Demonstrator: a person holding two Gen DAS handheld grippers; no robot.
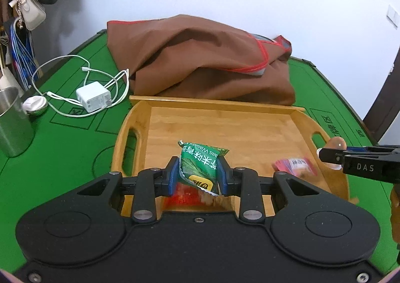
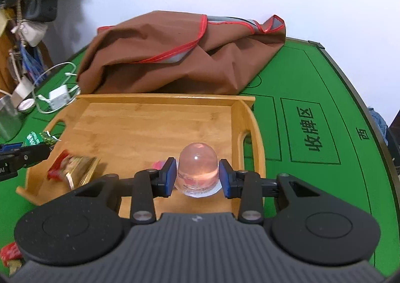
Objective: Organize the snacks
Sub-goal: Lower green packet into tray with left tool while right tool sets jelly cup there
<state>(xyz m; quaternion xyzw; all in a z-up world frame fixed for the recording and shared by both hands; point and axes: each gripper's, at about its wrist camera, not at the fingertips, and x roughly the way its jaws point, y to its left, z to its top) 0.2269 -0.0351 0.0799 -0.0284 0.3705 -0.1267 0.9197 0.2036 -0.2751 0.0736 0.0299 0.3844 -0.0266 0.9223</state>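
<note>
My left gripper point(image 1: 198, 173) is shut on a green wasabi-pea snack packet point(image 1: 200, 165) and holds it over the near part of the wooden tray point(image 1: 225, 120). My right gripper point(image 2: 197, 174) is shut on a clear pink jelly cup point(image 2: 197, 165) over the tray's right side point(image 2: 247, 112). A red and gold snack packet point(image 2: 75, 168) lies on the tray floor, partly hidden under the left gripper in the left wrist view point(image 1: 185, 194). A pink packet point(image 1: 295, 165) lies at the tray's right end. The right gripper's tip point(image 1: 332, 154) shows from the side in the left wrist view.
A brown cloth bag with red trim point(image 1: 205, 57) lies behind the tray on the green table point(image 1: 62, 145). A white charger with cable point(image 1: 93, 96), a steel cup point(image 1: 12, 122) and a small round tin point(image 1: 35, 105) stand at the left. A red wrapper point(image 2: 10, 253) lies near the table's front.
</note>
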